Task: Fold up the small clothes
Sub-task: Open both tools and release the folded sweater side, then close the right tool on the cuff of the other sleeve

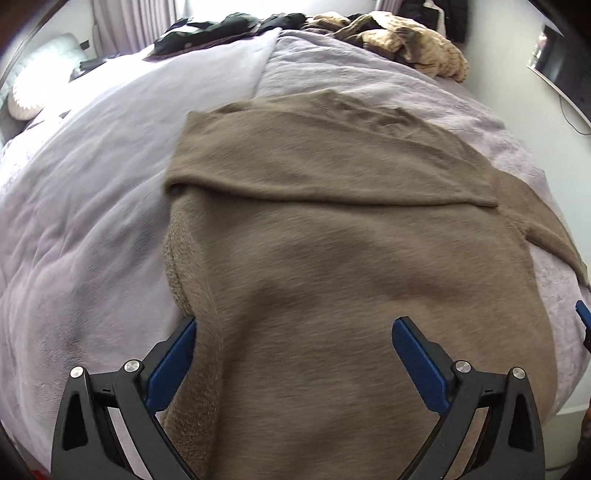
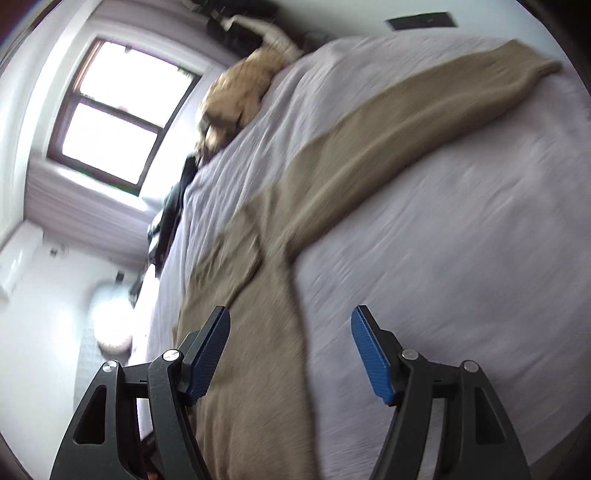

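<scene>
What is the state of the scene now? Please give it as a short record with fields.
surface: bed with lilac blanket
garment: brown sweater, lying spread on the blanket
left sleeve: folded across the body
right sleeve: stretched out flat on the blanket
left gripper: jaws open, over the sweater's near edge, holding nothing
right gripper: jaws open, above the sweater's side, holding nothing
other clothes: tan knit pile and dark garments at the far end of the bed
image quality: right wrist view is motion-blurred
</scene>
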Demonstrator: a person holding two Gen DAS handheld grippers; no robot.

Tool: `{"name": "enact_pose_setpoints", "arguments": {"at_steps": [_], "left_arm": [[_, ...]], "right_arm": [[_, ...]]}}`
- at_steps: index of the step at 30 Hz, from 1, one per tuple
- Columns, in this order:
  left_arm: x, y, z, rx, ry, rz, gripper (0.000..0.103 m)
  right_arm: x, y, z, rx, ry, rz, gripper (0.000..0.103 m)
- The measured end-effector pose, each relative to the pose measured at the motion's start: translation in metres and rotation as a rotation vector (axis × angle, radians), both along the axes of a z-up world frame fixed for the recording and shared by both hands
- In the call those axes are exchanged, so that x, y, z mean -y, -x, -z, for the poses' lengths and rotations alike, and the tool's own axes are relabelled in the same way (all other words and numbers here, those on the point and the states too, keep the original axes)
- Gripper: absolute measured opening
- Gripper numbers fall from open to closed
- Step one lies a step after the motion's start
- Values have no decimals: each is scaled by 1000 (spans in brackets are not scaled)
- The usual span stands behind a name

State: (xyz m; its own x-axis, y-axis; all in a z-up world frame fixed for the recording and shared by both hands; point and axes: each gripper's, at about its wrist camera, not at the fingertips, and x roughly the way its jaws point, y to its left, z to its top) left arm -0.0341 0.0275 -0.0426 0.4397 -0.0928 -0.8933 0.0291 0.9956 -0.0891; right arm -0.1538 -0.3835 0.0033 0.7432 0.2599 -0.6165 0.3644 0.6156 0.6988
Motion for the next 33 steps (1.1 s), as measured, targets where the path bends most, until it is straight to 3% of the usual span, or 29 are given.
{"name": "enact_pose_setpoints", "arguments": {"at_steps": [9, 13, 20, 21, 23, 25, 26, 30, 33], "left_arm": [[59, -13, -32, 89, 37, 91, 102], [93, -23, -38, 112, 47, 157, 102], [127, -40, -33, 104, 105, 210, 102], [131, -43, -32, 96, 117, 218, 102], [136, -47, -29, 86, 123, 229, 102], [136, -50, -26, 80, 125, 236, 102], [135, -52, -24, 74, 129, 240, 102], [121, -61, -17, 44, 102, 219, 102], [101, -68, -12, 25, 122, 190, 102]], "right_arm": [[109, 12, 4, 36, -93, 281, 72], [148, 9, 19, 17, -154, 390, 72], [180, -5, 29, 86, -241, 447, 72], [182, -8, 30, 92, -251, 451, 69], [182, -13, 34, 95, -271, 457, 51], [182, -19, 40, 99, -314, 456, 16], [181, -19, 42, 100, -329, 452, 11], [165, -31, 35, 148, -341, 399, 8], [145, -50, 10, 200, -296, 302, 8]]}}
